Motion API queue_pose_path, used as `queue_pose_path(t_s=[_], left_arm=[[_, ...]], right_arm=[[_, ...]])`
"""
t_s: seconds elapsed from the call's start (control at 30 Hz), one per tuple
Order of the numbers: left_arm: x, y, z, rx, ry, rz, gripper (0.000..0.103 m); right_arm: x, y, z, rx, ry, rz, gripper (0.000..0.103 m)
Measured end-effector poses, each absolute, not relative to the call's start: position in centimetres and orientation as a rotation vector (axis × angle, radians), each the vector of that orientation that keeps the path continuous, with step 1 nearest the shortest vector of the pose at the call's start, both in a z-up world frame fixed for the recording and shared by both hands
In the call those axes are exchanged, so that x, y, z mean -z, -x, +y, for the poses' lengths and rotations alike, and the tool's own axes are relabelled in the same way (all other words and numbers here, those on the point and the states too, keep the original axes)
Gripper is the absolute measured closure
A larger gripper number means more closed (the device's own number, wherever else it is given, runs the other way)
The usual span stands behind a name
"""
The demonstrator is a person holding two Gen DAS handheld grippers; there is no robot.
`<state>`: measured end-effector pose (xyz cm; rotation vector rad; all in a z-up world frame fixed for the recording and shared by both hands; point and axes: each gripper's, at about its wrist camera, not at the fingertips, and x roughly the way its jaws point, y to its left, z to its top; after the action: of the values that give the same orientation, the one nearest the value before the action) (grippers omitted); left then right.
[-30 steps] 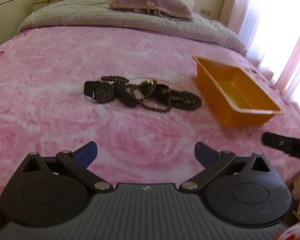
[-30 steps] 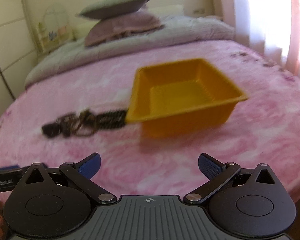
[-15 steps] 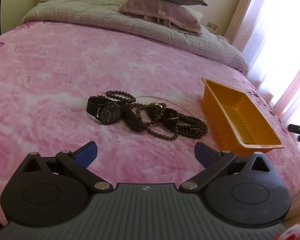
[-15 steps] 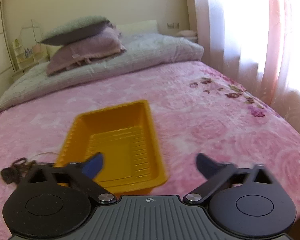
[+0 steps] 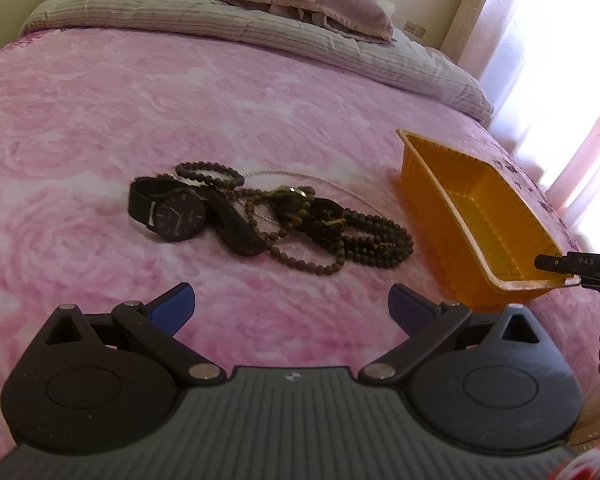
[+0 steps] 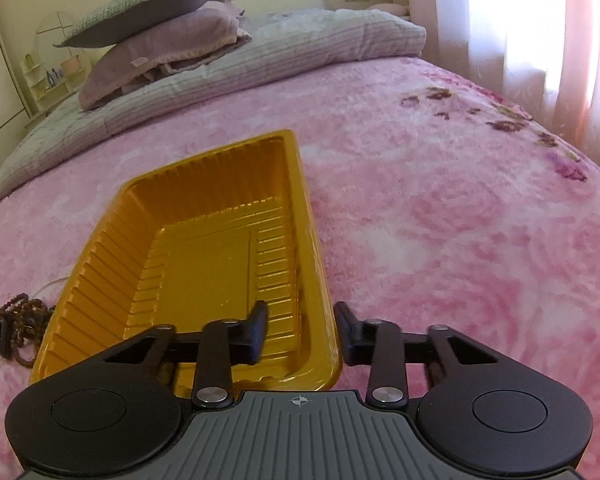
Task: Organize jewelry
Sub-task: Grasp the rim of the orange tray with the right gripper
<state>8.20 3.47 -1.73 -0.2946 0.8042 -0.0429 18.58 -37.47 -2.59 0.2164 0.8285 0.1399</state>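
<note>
Jewelry lies in one tangled heap on the pink bedspread (image 5: 100,120) — a black wristwatch (image 5: 178,216), a dark beaded necklace (image 5: 364,240), a smaller bead bracelet (image 5: 210,170) and a thin pale chain (image 5: 300,176) — just left of the orange plastic tray (image 6: 204,264), which holds nothing yet.

We judge the beads light, limp and prone to snag: lifting one strand will likely drag its neighbours. The watch is stiffer; its strap beside the case offers the surest hold. The tray is thin and flexible, so pinching its rim may bend it.

Our left gripper (image 5: 292,308) hovers short of the heap, fingers spread wide and holding nothing. Our right gripper (image 6: 300,330) straddles the tray's near right wall, one finger inside and one outside, with a gap showing — whether the pads touch the wall we cannot tell.

How the strands interlock is hard to make out, and something gold-toned (image 5: 290,192) in the middle could be a clasp or a second watch.
</note>
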Motion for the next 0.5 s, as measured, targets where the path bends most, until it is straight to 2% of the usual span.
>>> queue_pose_path(t_s=[0.1,0.23,0.33,0.5], left_arm=[[2.2,-8.3,3.3,0.047,0.297,0.817,0.001],[2.4,-8.1,3.3,0.046,0.300,0.822,0.001],[2.3,-7.8,3.5,0.040,0.294,0.822,0.001],[1.9,-7.2,4.0,0.044,0.273,0.808,0.002]], right_arm=[[3.0,-19.0,-37.5,-0.145,-0.227,0.852,0.071],[3.2,-19.2,-37.3,-0.155,-0.240,0.870,0.087],[2.7,-19.0,-37.1,-0.136,-0.227,0.859,0.096],[1.1,-18.0,-36.4,-0.129,-0.180,0.833,0.099]])
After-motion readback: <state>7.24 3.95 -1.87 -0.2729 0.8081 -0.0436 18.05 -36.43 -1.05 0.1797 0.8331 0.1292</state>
